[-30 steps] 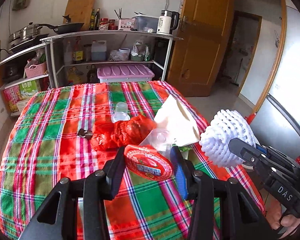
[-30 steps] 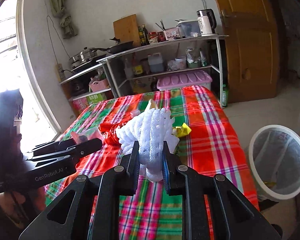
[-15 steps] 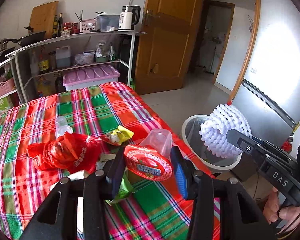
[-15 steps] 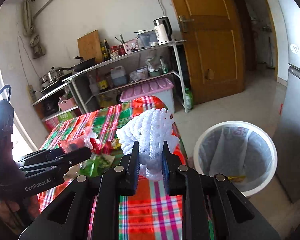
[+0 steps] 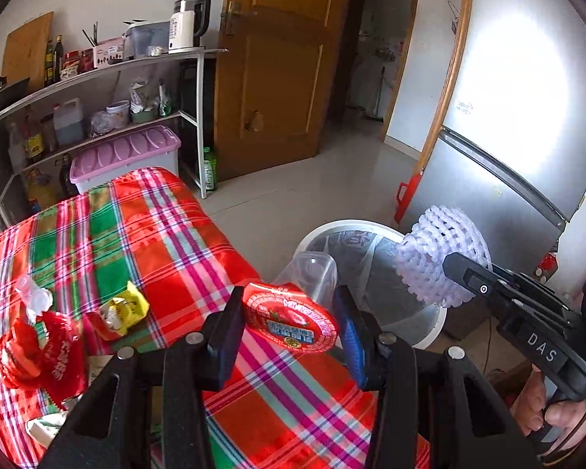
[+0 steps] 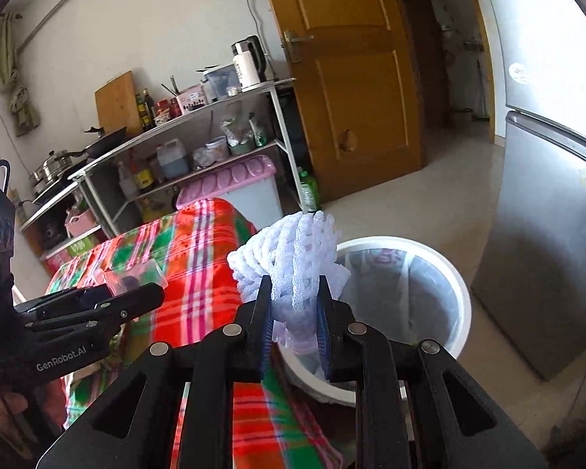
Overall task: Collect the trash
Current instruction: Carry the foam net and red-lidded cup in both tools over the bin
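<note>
While both hands are raised near the bench edge, each gripper carries one piece of trash. The left gripper (image 5: 289, 322) is partly open, its two pads pressed on a clear plastic cup (image 5: 306, 293) with a red printed lid (image 5: 291, 320); the cup lies on its side between the pads, lid toward the camera, above the corner of the bench (image 5: 144, 234), which is covered by a red, green and pink checked cloth. The right gripper (image 6: 295, 312) is nearly closed, clamped on a white foam fruit net (image 6: 293, 265) that bunches upward out of the pads. In the right wrist view the net hangs over the near rim of the white waste bin (image 6: 455, 273), which stands on the floor just beside the bench and is lined with a translucent bag. Left on the cloth are a yellow wrapper (image 5: 123, 310), a red plastic bag (image 5: 35, 355) and a small clear cup (image 5: 35, 299). A silver refrigerator (image 6: 547, 234) stands beyond the bin.
</note>
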Tool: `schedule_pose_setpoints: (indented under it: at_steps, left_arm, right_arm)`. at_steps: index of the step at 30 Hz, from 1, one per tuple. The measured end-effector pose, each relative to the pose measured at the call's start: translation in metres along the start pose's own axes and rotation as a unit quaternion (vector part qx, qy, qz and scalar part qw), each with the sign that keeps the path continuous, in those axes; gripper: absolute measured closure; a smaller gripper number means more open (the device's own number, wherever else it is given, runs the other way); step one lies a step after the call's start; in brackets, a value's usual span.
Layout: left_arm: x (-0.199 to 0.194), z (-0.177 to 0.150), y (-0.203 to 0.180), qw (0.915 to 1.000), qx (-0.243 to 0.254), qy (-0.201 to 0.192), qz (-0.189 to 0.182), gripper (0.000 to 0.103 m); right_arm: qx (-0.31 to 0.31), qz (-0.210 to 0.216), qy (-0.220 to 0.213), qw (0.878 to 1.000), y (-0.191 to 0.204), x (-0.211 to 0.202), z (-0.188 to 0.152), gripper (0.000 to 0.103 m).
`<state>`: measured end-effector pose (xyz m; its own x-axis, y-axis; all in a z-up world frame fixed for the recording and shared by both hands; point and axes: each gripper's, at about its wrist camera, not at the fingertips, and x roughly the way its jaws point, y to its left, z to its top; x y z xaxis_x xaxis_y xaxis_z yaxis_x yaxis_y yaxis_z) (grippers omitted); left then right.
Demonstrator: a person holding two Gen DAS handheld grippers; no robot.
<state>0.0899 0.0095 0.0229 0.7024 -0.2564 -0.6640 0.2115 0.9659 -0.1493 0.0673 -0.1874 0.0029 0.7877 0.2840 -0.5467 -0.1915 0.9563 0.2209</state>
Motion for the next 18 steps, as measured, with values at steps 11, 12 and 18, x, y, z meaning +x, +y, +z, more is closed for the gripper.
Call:
schedule_pose_setpoints:
  at_steps: [11,12,18]
  left_arm:
    - [0.064,0.002,-0.041,0.9979,0.02,0.054,-0.03,0.056]
    - [0.069,0.002,-0.043,0.9975,0.02,0.06,-0.033,0.056]
    - [0.089,0.0,-0.051,0.9964,0.022,0.076,-0.028,0.056]
  right_arm:
    - [0.017,-0.051,0.058,0.997,-0.059,0.037,-0.012,0.083]
    - [0.017,-0.056,0.062,0.996,-0.062,0.04,-0.014,0.082]
    - [0.014,-0.068,0.092,0.993,-0.078,0.06,-0.019,0.081]
